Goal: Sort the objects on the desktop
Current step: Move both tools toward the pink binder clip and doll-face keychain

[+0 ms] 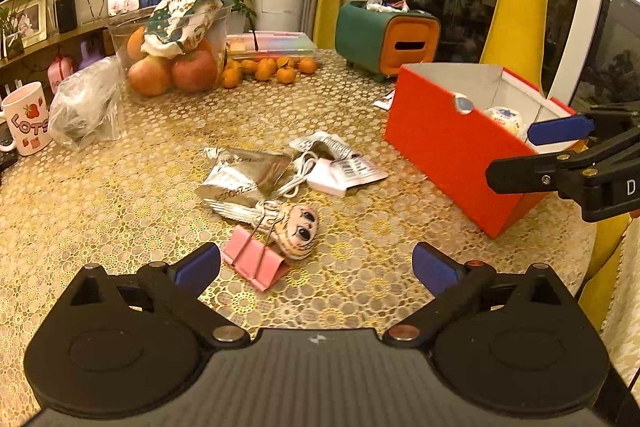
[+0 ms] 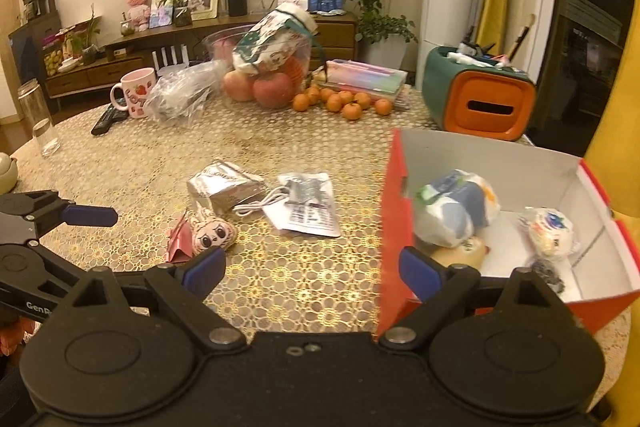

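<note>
A pink binder clip (image 1: 256,261) lies just ahead of my open, empty left gripper (image 1: 316,269), next to a small face-print doll (image 1: 298,231). Beyond lie a silver foil packet (image 1: 244,175), a white charger with cable (image 1: 320,177) and a barcode sachet (image 1: 344,157). The red box (image 1: 448,147) at right holds several wrapped items (image 2: 456,207). My right gripper (image 2: 312,273) is open and empty, hovering at the box's near left corner (image 2: 394,227); the doll (image 2: 212,231) and foil packet (image 2: 224,187) lie ahead to its left.
A bowl of apples (image 1: 172,63), mandarins (image 1: 268,69), a plastic bag (image 1: 86,107) and a pink mug (image 1: 28,119) stand at the back left. A green-orange organiser (image 1: 386,39) stands behind the box. A remote (image 2: 108,119) and a glass jar (image 2: 38,117) are far left.
</note>
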The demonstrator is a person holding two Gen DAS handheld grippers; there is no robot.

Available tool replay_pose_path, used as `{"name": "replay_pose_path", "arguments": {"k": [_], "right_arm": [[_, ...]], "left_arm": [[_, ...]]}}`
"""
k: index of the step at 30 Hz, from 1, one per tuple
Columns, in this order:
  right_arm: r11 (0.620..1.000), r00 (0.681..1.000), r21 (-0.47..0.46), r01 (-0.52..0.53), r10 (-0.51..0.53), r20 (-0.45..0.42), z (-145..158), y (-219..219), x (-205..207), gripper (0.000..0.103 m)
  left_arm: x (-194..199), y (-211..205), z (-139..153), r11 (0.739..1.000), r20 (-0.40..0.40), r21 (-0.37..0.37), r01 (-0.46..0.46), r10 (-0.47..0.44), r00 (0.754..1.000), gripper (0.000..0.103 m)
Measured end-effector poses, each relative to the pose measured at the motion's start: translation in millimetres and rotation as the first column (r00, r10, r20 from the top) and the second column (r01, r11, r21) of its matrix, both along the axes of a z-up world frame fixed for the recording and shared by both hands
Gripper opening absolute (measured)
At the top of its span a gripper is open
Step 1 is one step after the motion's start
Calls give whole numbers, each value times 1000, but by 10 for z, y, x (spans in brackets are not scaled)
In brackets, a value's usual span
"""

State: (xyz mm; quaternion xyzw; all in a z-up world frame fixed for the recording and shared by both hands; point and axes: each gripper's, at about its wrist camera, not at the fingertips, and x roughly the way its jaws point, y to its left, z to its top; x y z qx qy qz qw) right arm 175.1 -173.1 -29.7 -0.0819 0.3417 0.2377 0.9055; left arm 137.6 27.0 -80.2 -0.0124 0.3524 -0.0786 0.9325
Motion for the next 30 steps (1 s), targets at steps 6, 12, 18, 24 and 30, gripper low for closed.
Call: {"name": "replay_pose_path", "arguments": {"k": [6,12,18,24,30], "right_arm": [[999,999,-11,-40,40,-20,-146,240,94,93],[998,996,-6,-62,62,-60,-354,456,238,93],[995,990,-2,-105,104,-96,-525,664,363,92],[989,983,-28,-148,144,-116,-644,855,455,89],[987,979,-31,-160,154,-136,-738,991,541,86]], "left_arm": [[86,99,-186,1000,-8,27,2,-1,1000,103],[156,170,-322,997,3,71,6,-6,1000,103],[246,243,-422,996,12,86,33,-34,999,102],[350,305,-498,994,9,102,43,-44,999,102],[420,365,-557,994,0,99,47,-47,999,99]]}}
